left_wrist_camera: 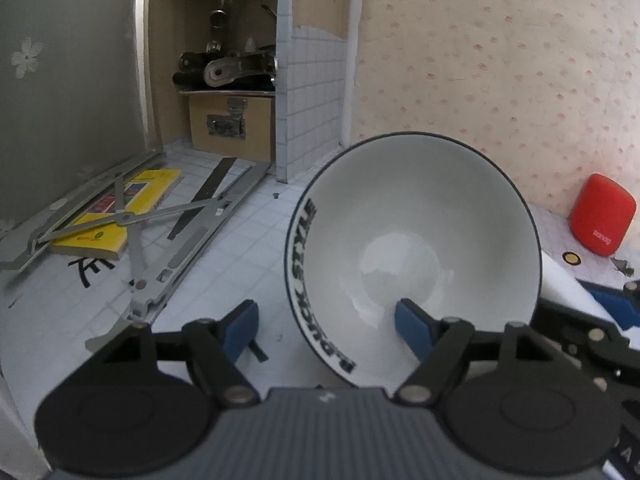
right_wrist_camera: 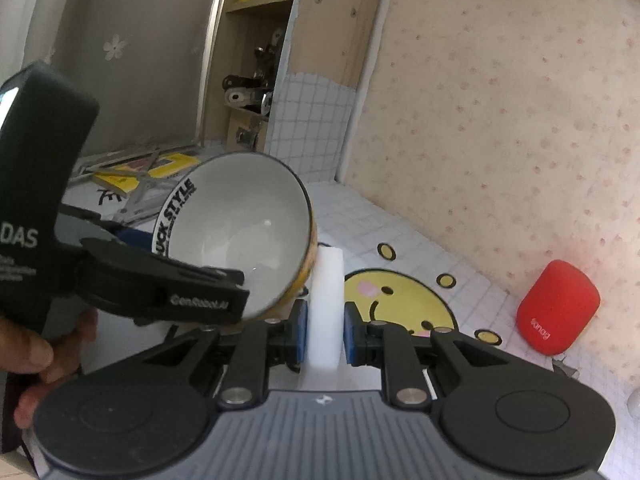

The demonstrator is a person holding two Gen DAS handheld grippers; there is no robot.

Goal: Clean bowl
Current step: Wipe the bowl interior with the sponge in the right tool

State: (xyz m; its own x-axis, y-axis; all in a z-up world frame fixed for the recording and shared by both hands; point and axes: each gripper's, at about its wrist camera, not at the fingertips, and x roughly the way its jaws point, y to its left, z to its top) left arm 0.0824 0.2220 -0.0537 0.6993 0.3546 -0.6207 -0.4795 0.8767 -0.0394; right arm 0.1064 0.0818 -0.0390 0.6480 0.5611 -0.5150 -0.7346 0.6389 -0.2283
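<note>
Sponge block (right_wrist_camera: 327, 308) pinched upright between my right gripper's (right_wrist_camera: 326, 334) pads, touching bowl's outer wall | bowl (left_wrist_camera: 414, 248) tipped toward me, rim clamped by my left gripper (left_wrist_camera: 328, 326), one finger inside, so I judge the inside faces the wipe | interior looks white, residue not discernible

bowl (left_wrist_camera: 412, 248) rim "STYLE", left gripper (right_wrist_camera: 224, 280) "GenRobot.AI"

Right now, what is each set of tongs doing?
Left tongs: gripping the tilted bowl by its rim.
Right tongs: shut on the white sponge block.
</note>
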